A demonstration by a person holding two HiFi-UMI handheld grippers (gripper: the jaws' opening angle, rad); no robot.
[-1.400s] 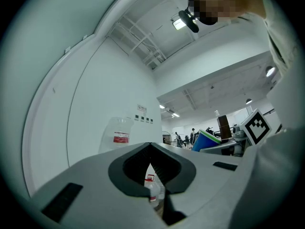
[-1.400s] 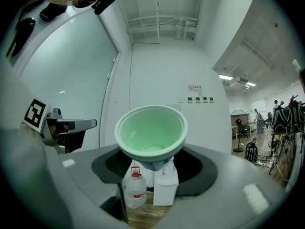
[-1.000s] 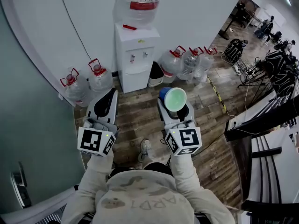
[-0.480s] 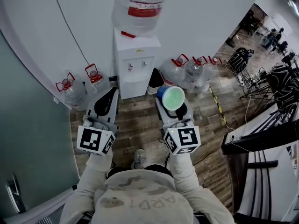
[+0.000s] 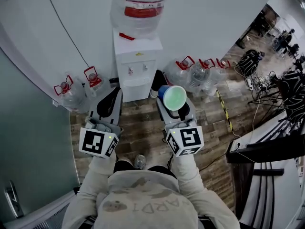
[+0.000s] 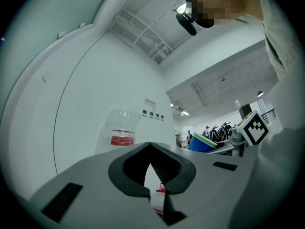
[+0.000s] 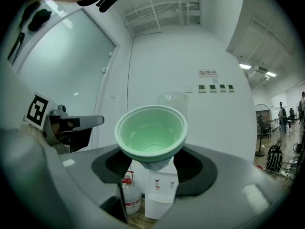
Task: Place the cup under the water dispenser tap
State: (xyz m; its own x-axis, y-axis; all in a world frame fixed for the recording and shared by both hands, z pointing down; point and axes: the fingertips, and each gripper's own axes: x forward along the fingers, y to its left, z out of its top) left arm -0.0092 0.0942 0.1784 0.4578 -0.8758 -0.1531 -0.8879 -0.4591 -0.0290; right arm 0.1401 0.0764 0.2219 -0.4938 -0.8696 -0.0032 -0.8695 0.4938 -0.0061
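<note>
A cup (image 5: 174,98), blue outside and pale green inside, sits upright in my right gripper (image 5: 183,111), which is shut on its lower part. In the right gripper view the cup (image 7: 151,131) fills the middle between the jaws, with the white water dispenser (image 7: 159,194) beyond and below it. The dispenser (image 5: 136,66) stands against the wall with a large bottle (image 5: 139,6) on top and its taps (image 5: 136,71) facing me. The cup is still short of it, to the right of the taps. My left gripper (image 5: 110,97) is level beside it, shut, holding nothing.
Spare water jugs with red handles stand on the floor left (image 5: 71,87) and right (image 5: 183,70) of the dispenser, and a dark bin (image 5: 158,78) sits at its right side. Yellow-black tape (image 5: 221,106) marks the wooden floor. Bags and cables (image 5: 250,61) lie far right; a glass door (image 5: 28,142) stands left.
Both grippers and the cup have come closer to the dispenser, which now sits nearer and larger in the head view. The grip on the cup is unchanged.
</note>
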